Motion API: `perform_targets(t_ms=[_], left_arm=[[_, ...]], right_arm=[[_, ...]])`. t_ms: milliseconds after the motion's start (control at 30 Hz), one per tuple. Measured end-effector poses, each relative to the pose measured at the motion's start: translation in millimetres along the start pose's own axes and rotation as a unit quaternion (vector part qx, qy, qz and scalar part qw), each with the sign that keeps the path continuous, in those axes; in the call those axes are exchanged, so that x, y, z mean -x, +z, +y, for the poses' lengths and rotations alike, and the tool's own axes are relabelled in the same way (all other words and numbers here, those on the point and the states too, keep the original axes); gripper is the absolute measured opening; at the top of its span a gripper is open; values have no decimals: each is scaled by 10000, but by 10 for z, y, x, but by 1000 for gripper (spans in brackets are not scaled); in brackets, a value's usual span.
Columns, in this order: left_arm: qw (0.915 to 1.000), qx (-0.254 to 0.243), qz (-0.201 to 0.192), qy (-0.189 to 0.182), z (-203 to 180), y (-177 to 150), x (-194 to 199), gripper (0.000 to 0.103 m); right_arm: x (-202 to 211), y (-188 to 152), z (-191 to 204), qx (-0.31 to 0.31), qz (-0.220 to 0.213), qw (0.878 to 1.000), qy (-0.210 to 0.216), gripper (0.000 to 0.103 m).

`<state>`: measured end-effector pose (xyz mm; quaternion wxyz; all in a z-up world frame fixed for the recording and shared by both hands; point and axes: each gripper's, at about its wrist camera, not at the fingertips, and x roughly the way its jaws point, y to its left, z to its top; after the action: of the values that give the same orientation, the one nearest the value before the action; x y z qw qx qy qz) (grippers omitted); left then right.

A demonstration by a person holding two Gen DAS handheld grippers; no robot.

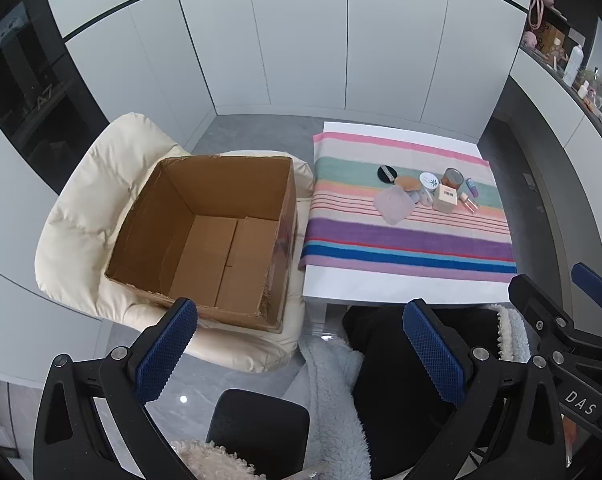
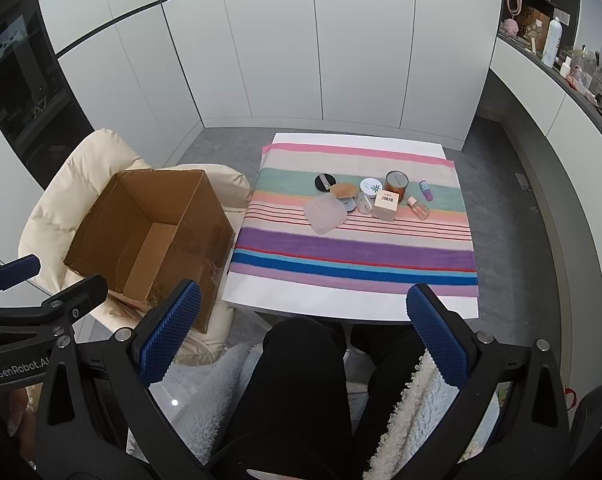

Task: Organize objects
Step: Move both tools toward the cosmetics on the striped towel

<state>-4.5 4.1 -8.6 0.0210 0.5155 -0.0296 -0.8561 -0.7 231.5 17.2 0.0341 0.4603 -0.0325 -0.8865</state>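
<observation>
A corrugated cardboard box (image 1: 205, 236), square and open-topped with ragged taped edges, sits on a puffy cream chair (image 1: 85, 216) just left of a white desk (image 1: 381, 292). A woven cloth (image 1: 405, 240) in pink, green, purple and blue stripes covers most of the desk, and a tight cluster of small cosmetics lies at its middle: a black round compact (image 2: 325, 181), a tan puff (image 2: 344, 190), a frosted pink rounded case (image 2: 325, 214), a white jar (image 2: 371, 187), an amber glass jar (image 2: 396, 186), a beige carton (image 2: 386, 206) with a barcode, a small pink bottle (image 2: 418, 207) and a purple tube (image 2: 426, 191). The left gripper (image 1: 301, 348) hangs with its jaws spread wide and nothing between its blue ribbed pads; the box is at about 11 o'clock from it, the cluster at 1 o'clock, well apart. The right gripper (image 2: 305, 332) is likewise wide apart and empty, with the cluster near 12 o'clock and the box at 10 o'clock. The left view looks deep into the box to its bare floor flaps; the right view shows more of its outer side wall and the cluster more squarely. Each view catches the other gripper at its edge, above dark-trousered legs and fleece.
</observation>
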Motion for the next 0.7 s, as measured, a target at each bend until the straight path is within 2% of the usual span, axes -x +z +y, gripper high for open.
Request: perform_targets(t_ms=[700], left_arm=[[9999, -30, 94, -81, -151, -3, -73, 103]], right_arm=[[-35, 4, -142, -141, 43, 9999, -70, 103]])
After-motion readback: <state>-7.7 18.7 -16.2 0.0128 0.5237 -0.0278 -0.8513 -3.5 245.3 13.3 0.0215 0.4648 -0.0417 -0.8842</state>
